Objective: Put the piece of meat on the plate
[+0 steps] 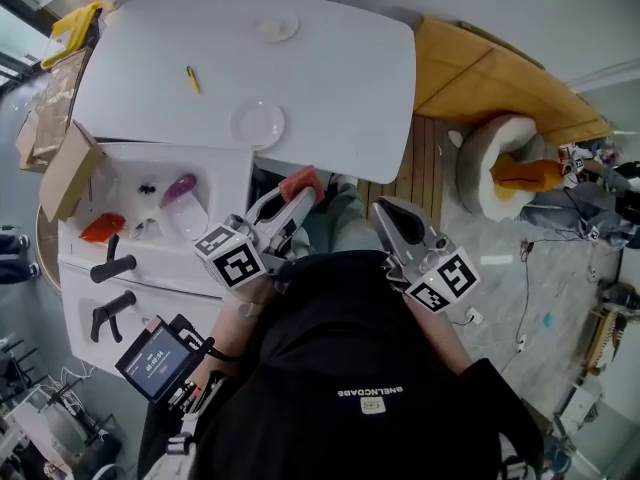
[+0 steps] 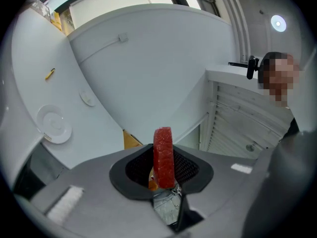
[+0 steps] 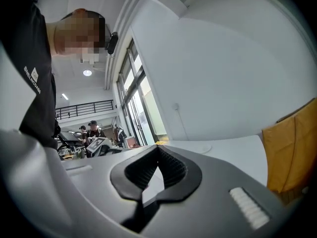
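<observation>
The piece of meat [image 1: 301,182] is a red slab, held on edge between the pads of my left gripper [image 1: 297,196], which is shut on it. It hangs just off the near edge of the white table [image 1: 330,78]. In the left gripper view the meat [image 2: 163,157] stands upright between the jaws. The clear round plate [image 1: 258,123] lies on the table near that edge, beyond and left of the meat; the left gripper view shows the plate [image 2: 54,125] far to the left. My right gripper [image 1: 391,215] is shut and holds nothing; its pads meet at the tips [image 3: 158,150].
A small dish [image 1: 277,28] and a yellow pen [image 1: 192,79] lie farther back on the table. A white drawer unit [image 1: 150,253] to the left holds a purple item [image 1: 180,188] and an orange one [image 1: 102,228]. A wooden bench [image 1: 490,73] and a plush duck [image 1: 512,173] are on the right.
</observation>
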